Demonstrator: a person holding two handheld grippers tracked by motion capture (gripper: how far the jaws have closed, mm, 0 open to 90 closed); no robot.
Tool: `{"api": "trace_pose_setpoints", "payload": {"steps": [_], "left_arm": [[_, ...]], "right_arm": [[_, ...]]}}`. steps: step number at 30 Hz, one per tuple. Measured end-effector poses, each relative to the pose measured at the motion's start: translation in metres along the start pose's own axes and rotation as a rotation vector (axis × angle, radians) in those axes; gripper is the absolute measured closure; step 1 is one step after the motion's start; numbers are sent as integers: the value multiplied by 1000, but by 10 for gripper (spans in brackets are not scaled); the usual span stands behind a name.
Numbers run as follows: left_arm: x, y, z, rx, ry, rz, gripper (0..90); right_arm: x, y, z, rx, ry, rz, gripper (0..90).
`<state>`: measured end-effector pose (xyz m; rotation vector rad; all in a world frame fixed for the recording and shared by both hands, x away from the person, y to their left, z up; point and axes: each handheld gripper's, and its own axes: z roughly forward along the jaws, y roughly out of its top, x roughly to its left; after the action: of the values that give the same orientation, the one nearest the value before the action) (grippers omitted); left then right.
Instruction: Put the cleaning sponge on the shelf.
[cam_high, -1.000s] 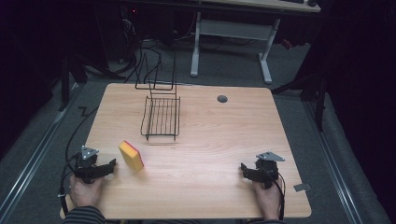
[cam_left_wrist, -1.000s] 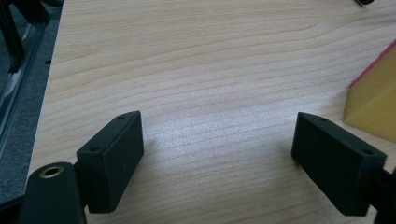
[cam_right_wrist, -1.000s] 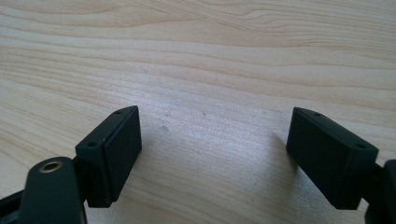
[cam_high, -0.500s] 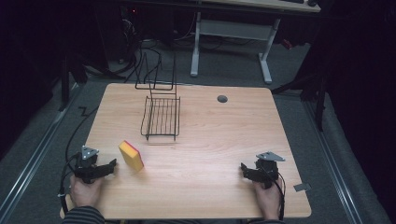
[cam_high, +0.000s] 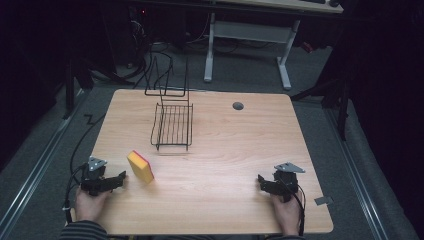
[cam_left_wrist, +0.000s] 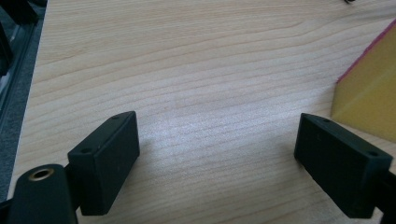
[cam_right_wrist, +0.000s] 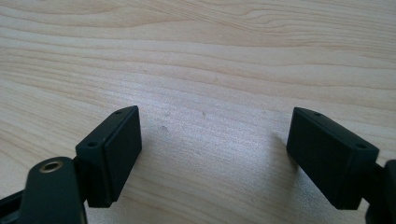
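Yellow foam with a pink-red face marks the sponge (cam_high: 140, 166), which in the high view is seen lying on the wooden table (cam_high: 225, 200) near its front left, untouched and well short of the black wire rack (cam_high: 173, 127) standing farther back; nothing has been lifted or placed, so the work is judged to be at its very start, with the reach, the grasp and whatever is to be done with the sponge all left. In the same view the left gripper (cam_high: 119, 178) is held low just beside the sponge, its tips pointed toward it but apart from it, while the right gripper (cam_high: 261, 180) is held well apart at the front right. In the left gripper view the jaws have just been opening and are seen standing wide with bare wood between them; the sponge (cam_left_wrist: 369, 93) lies beyond and to the right of the right-hand jaw, close to it but not between the pads. In the right gripper view the jaws are seen spread wide over bare wood, with nothing held.
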<state>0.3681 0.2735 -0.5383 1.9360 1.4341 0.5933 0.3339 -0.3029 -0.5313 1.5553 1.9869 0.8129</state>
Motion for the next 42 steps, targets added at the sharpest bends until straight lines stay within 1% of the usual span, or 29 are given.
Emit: {"api": "trace_pose_setpoints", "payload": {"steps": [6,9,12,16,20,23,26,29,37,39,40,41,42], "left_arm": [[-1,-1,-1,-11,-19,-33,127],[-1,0,-2,-6,-28,-33,124],[-1,1,-3,-18,-41,-38,120],[-1,5,-9,-46,-58,-37,120],[-2,9,-15,-60,-70,-27,124],[-2,11,-19,-79,-85,-31,122],[-1,12,-25,-113,-104,-40,121],[-2,13,-30,-132,-110,-40,119],[-5,14,-43,-168,-156,-33,95],[-6,14,-45,-166,-168,-20,79],[-7,13,-45,-167,-176,-14,54],[-8,13,-46,-166,-183,-8,54],[-9,13,-47,-167,-194,-9,45]], "right_arm": [[0,0,0,0,0,0,182],[0,0,0,0,0,1,182],[0,0,0,0,0,0,182],[0,0,0,0,0,-1,182],[0,0,0,0,0,0,182],[0,0,0,0,0,0,182],[0,0,0,0,0,0,182],[0,0,0,0,0,-1,182],[0,0,0,0,-1,0,182],[0,0,0,0,-1,1,182],[0,0,0,0,-1,-1,182],[0,0,0,0,-1,-1,182],[0,0,0,0,-1,-1,182]]}}
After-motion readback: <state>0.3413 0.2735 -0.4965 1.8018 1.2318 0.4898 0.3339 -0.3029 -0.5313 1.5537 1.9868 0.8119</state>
